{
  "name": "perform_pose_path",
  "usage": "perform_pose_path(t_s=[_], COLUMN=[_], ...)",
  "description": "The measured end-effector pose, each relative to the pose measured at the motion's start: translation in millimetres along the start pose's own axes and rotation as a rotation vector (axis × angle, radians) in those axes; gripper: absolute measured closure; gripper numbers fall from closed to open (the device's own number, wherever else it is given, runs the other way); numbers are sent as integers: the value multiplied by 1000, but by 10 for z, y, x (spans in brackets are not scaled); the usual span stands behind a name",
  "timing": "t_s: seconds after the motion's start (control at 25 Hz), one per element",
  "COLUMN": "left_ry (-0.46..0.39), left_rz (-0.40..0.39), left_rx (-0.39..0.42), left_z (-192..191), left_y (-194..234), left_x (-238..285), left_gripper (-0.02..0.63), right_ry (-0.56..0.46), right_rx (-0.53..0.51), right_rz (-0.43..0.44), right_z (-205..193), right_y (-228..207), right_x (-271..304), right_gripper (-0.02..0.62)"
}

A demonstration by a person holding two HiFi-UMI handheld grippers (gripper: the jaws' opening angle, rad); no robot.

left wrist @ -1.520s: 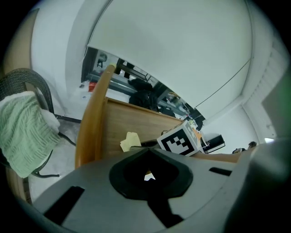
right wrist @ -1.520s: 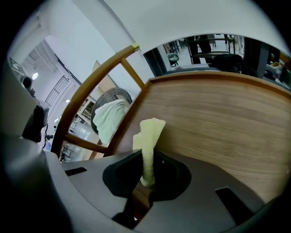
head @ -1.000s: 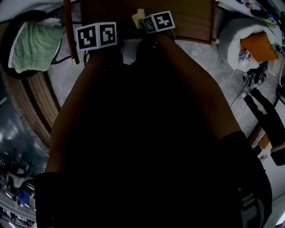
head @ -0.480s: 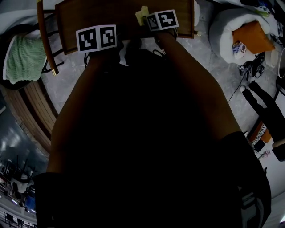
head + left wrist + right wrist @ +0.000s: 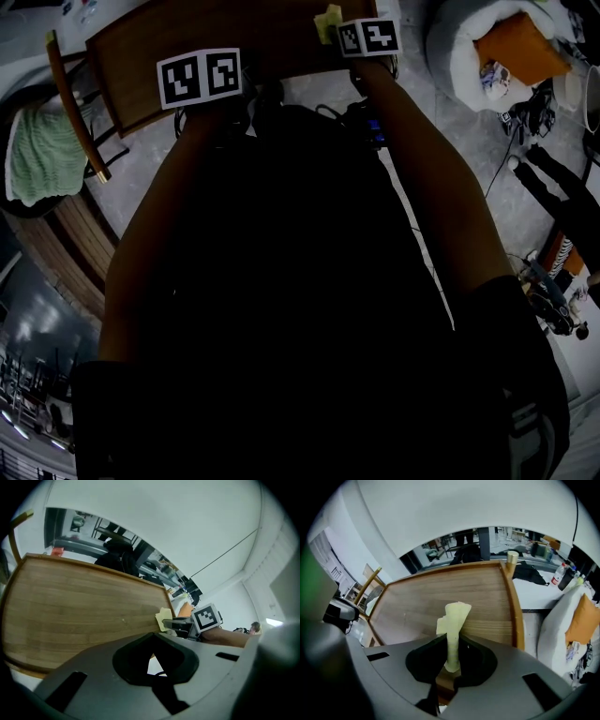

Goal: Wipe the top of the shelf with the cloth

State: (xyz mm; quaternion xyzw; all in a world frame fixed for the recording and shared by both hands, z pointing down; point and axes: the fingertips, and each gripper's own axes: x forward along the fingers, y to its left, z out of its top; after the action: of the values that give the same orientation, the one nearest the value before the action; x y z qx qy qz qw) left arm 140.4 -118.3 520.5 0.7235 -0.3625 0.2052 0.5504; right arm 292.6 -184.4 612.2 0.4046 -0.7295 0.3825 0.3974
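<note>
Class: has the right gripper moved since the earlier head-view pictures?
Yes. The right gripper, jaws shut on the pale yellow cloth, has slid rightward, nearer the brown wooden shelf top's right edge.

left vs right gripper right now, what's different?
The right gripper is shut on the yellow cloth; the left gripper is shut on nothing. The right gripper is farther forward than the left gripper, which sits at the near edge of the shelf top. Both point across that same wooden top.
</note>
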Motion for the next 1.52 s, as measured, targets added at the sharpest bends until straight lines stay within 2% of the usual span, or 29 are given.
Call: perform_pose_path(t_s=[0.16,0.32,0.48,0.56,0.64,0.72,0.84,0.96,1.08,1.32,1.52], left_ry=[9,3,-7,-19,-32,-45,-56,-61,-49,38,87], left_rz=[-5,7,31,42,50,61,88,80,89,213,277], left_rx=[13,9,-3,-8,2,18,29,41,63,78,75], left_z=[-7,37,41,64,103,142,133,134,80,-132,-361], left_y=[-31,4,127,220,314,429,656,844,1050,1877,2297], left_x=[3,-79,-251,-385,-558,-760,-1107,-1486,-1893,-2517,-2751], left_gripper=[595,595,595,595,595,595,595,595,595,595,595], right_ry=[23,31,26,6,-46,-115,-175,-194,-174,-72,16], right_rx=[32,81,187,224,202,156,112,48,-20,-113,-184], right_rz=[-103,-181,-282,-296,-267,-198,-30,137,251,402,420], right_z=[-64,-45,-113,-105,21,244,520,722,740,573,243], right_y=[-310,-443,-586,-597,-468,-150,645,1618,2509,4029,4686], right_x=[-126,-201,-282,-298,-306,-308,-233,-107,74,701,1098], right_gripper=[548,548,548,548,548,548,548,548,548,548,548])
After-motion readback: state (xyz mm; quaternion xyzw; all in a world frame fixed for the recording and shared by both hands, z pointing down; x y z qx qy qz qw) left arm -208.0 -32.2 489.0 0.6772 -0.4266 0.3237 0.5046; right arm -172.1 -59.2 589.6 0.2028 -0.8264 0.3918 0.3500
